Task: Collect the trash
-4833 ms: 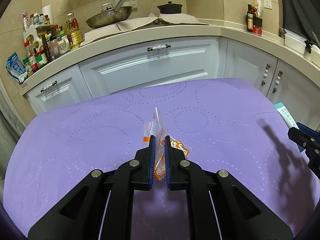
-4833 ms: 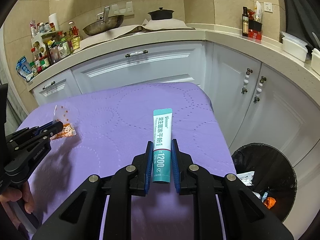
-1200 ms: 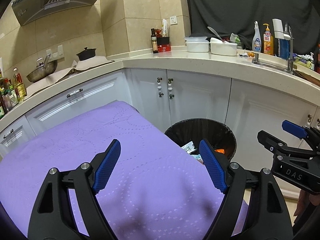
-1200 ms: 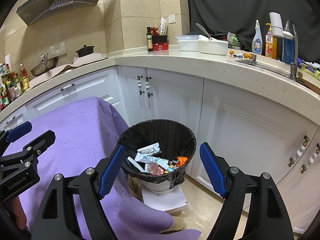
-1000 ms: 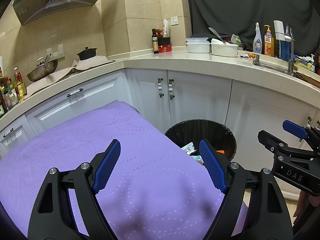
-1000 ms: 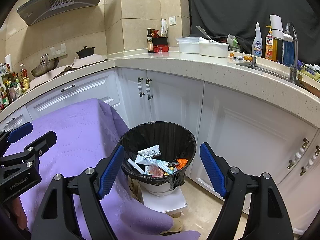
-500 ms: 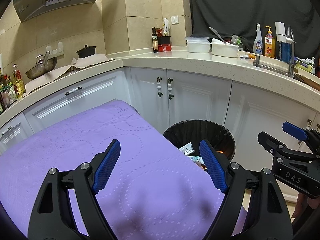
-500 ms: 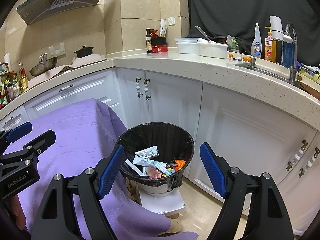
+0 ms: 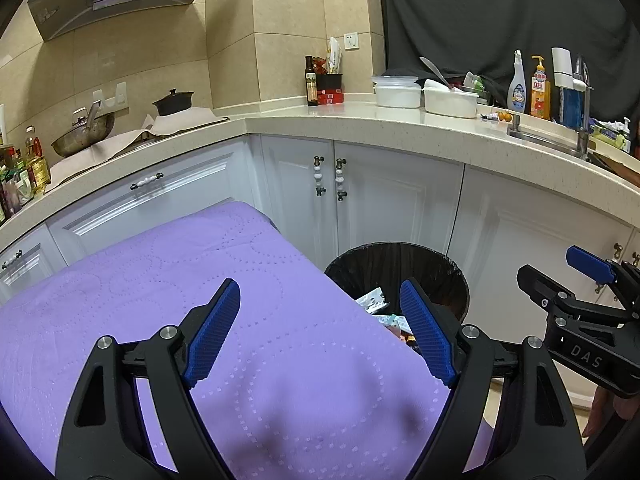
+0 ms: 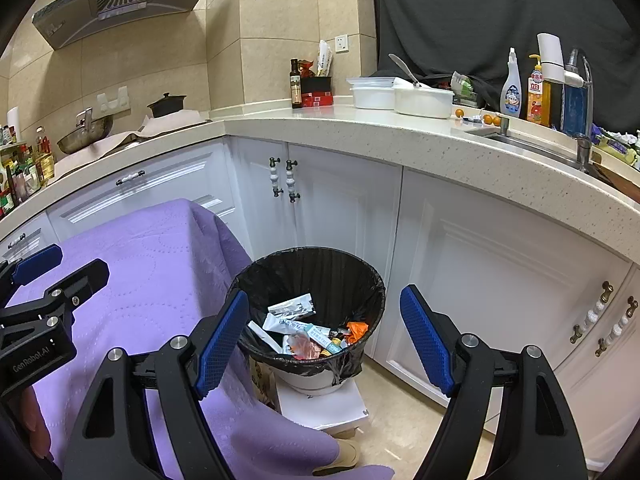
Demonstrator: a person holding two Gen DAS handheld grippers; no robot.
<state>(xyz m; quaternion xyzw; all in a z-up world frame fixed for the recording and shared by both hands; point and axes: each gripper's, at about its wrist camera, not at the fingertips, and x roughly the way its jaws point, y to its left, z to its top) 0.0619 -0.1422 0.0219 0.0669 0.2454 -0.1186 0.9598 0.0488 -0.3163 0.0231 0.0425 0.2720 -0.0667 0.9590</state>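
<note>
Left wrist view: the left gripper [image 9: 320, 330] is hanging released and empty over the purple tablecloth [image 9: 168, 300]; the black-lined trash bin [image 9: 394, 264] is standing at 1 o'clock.

Right wrist view: the right gripper [image 10: 324, 336] is hanging released and empty, framing the bin [image 10: 316, 268], which is holding crumpled wrappers [image 10: 304, 330].

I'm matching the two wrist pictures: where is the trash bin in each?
Left wrist: bin right of centre, beyond the purple cloth, partly behind the right finger.
Right wrist: bin at centre, between the fingers, trash visible.
Shared landmark: twin cabinet handles.
</note>
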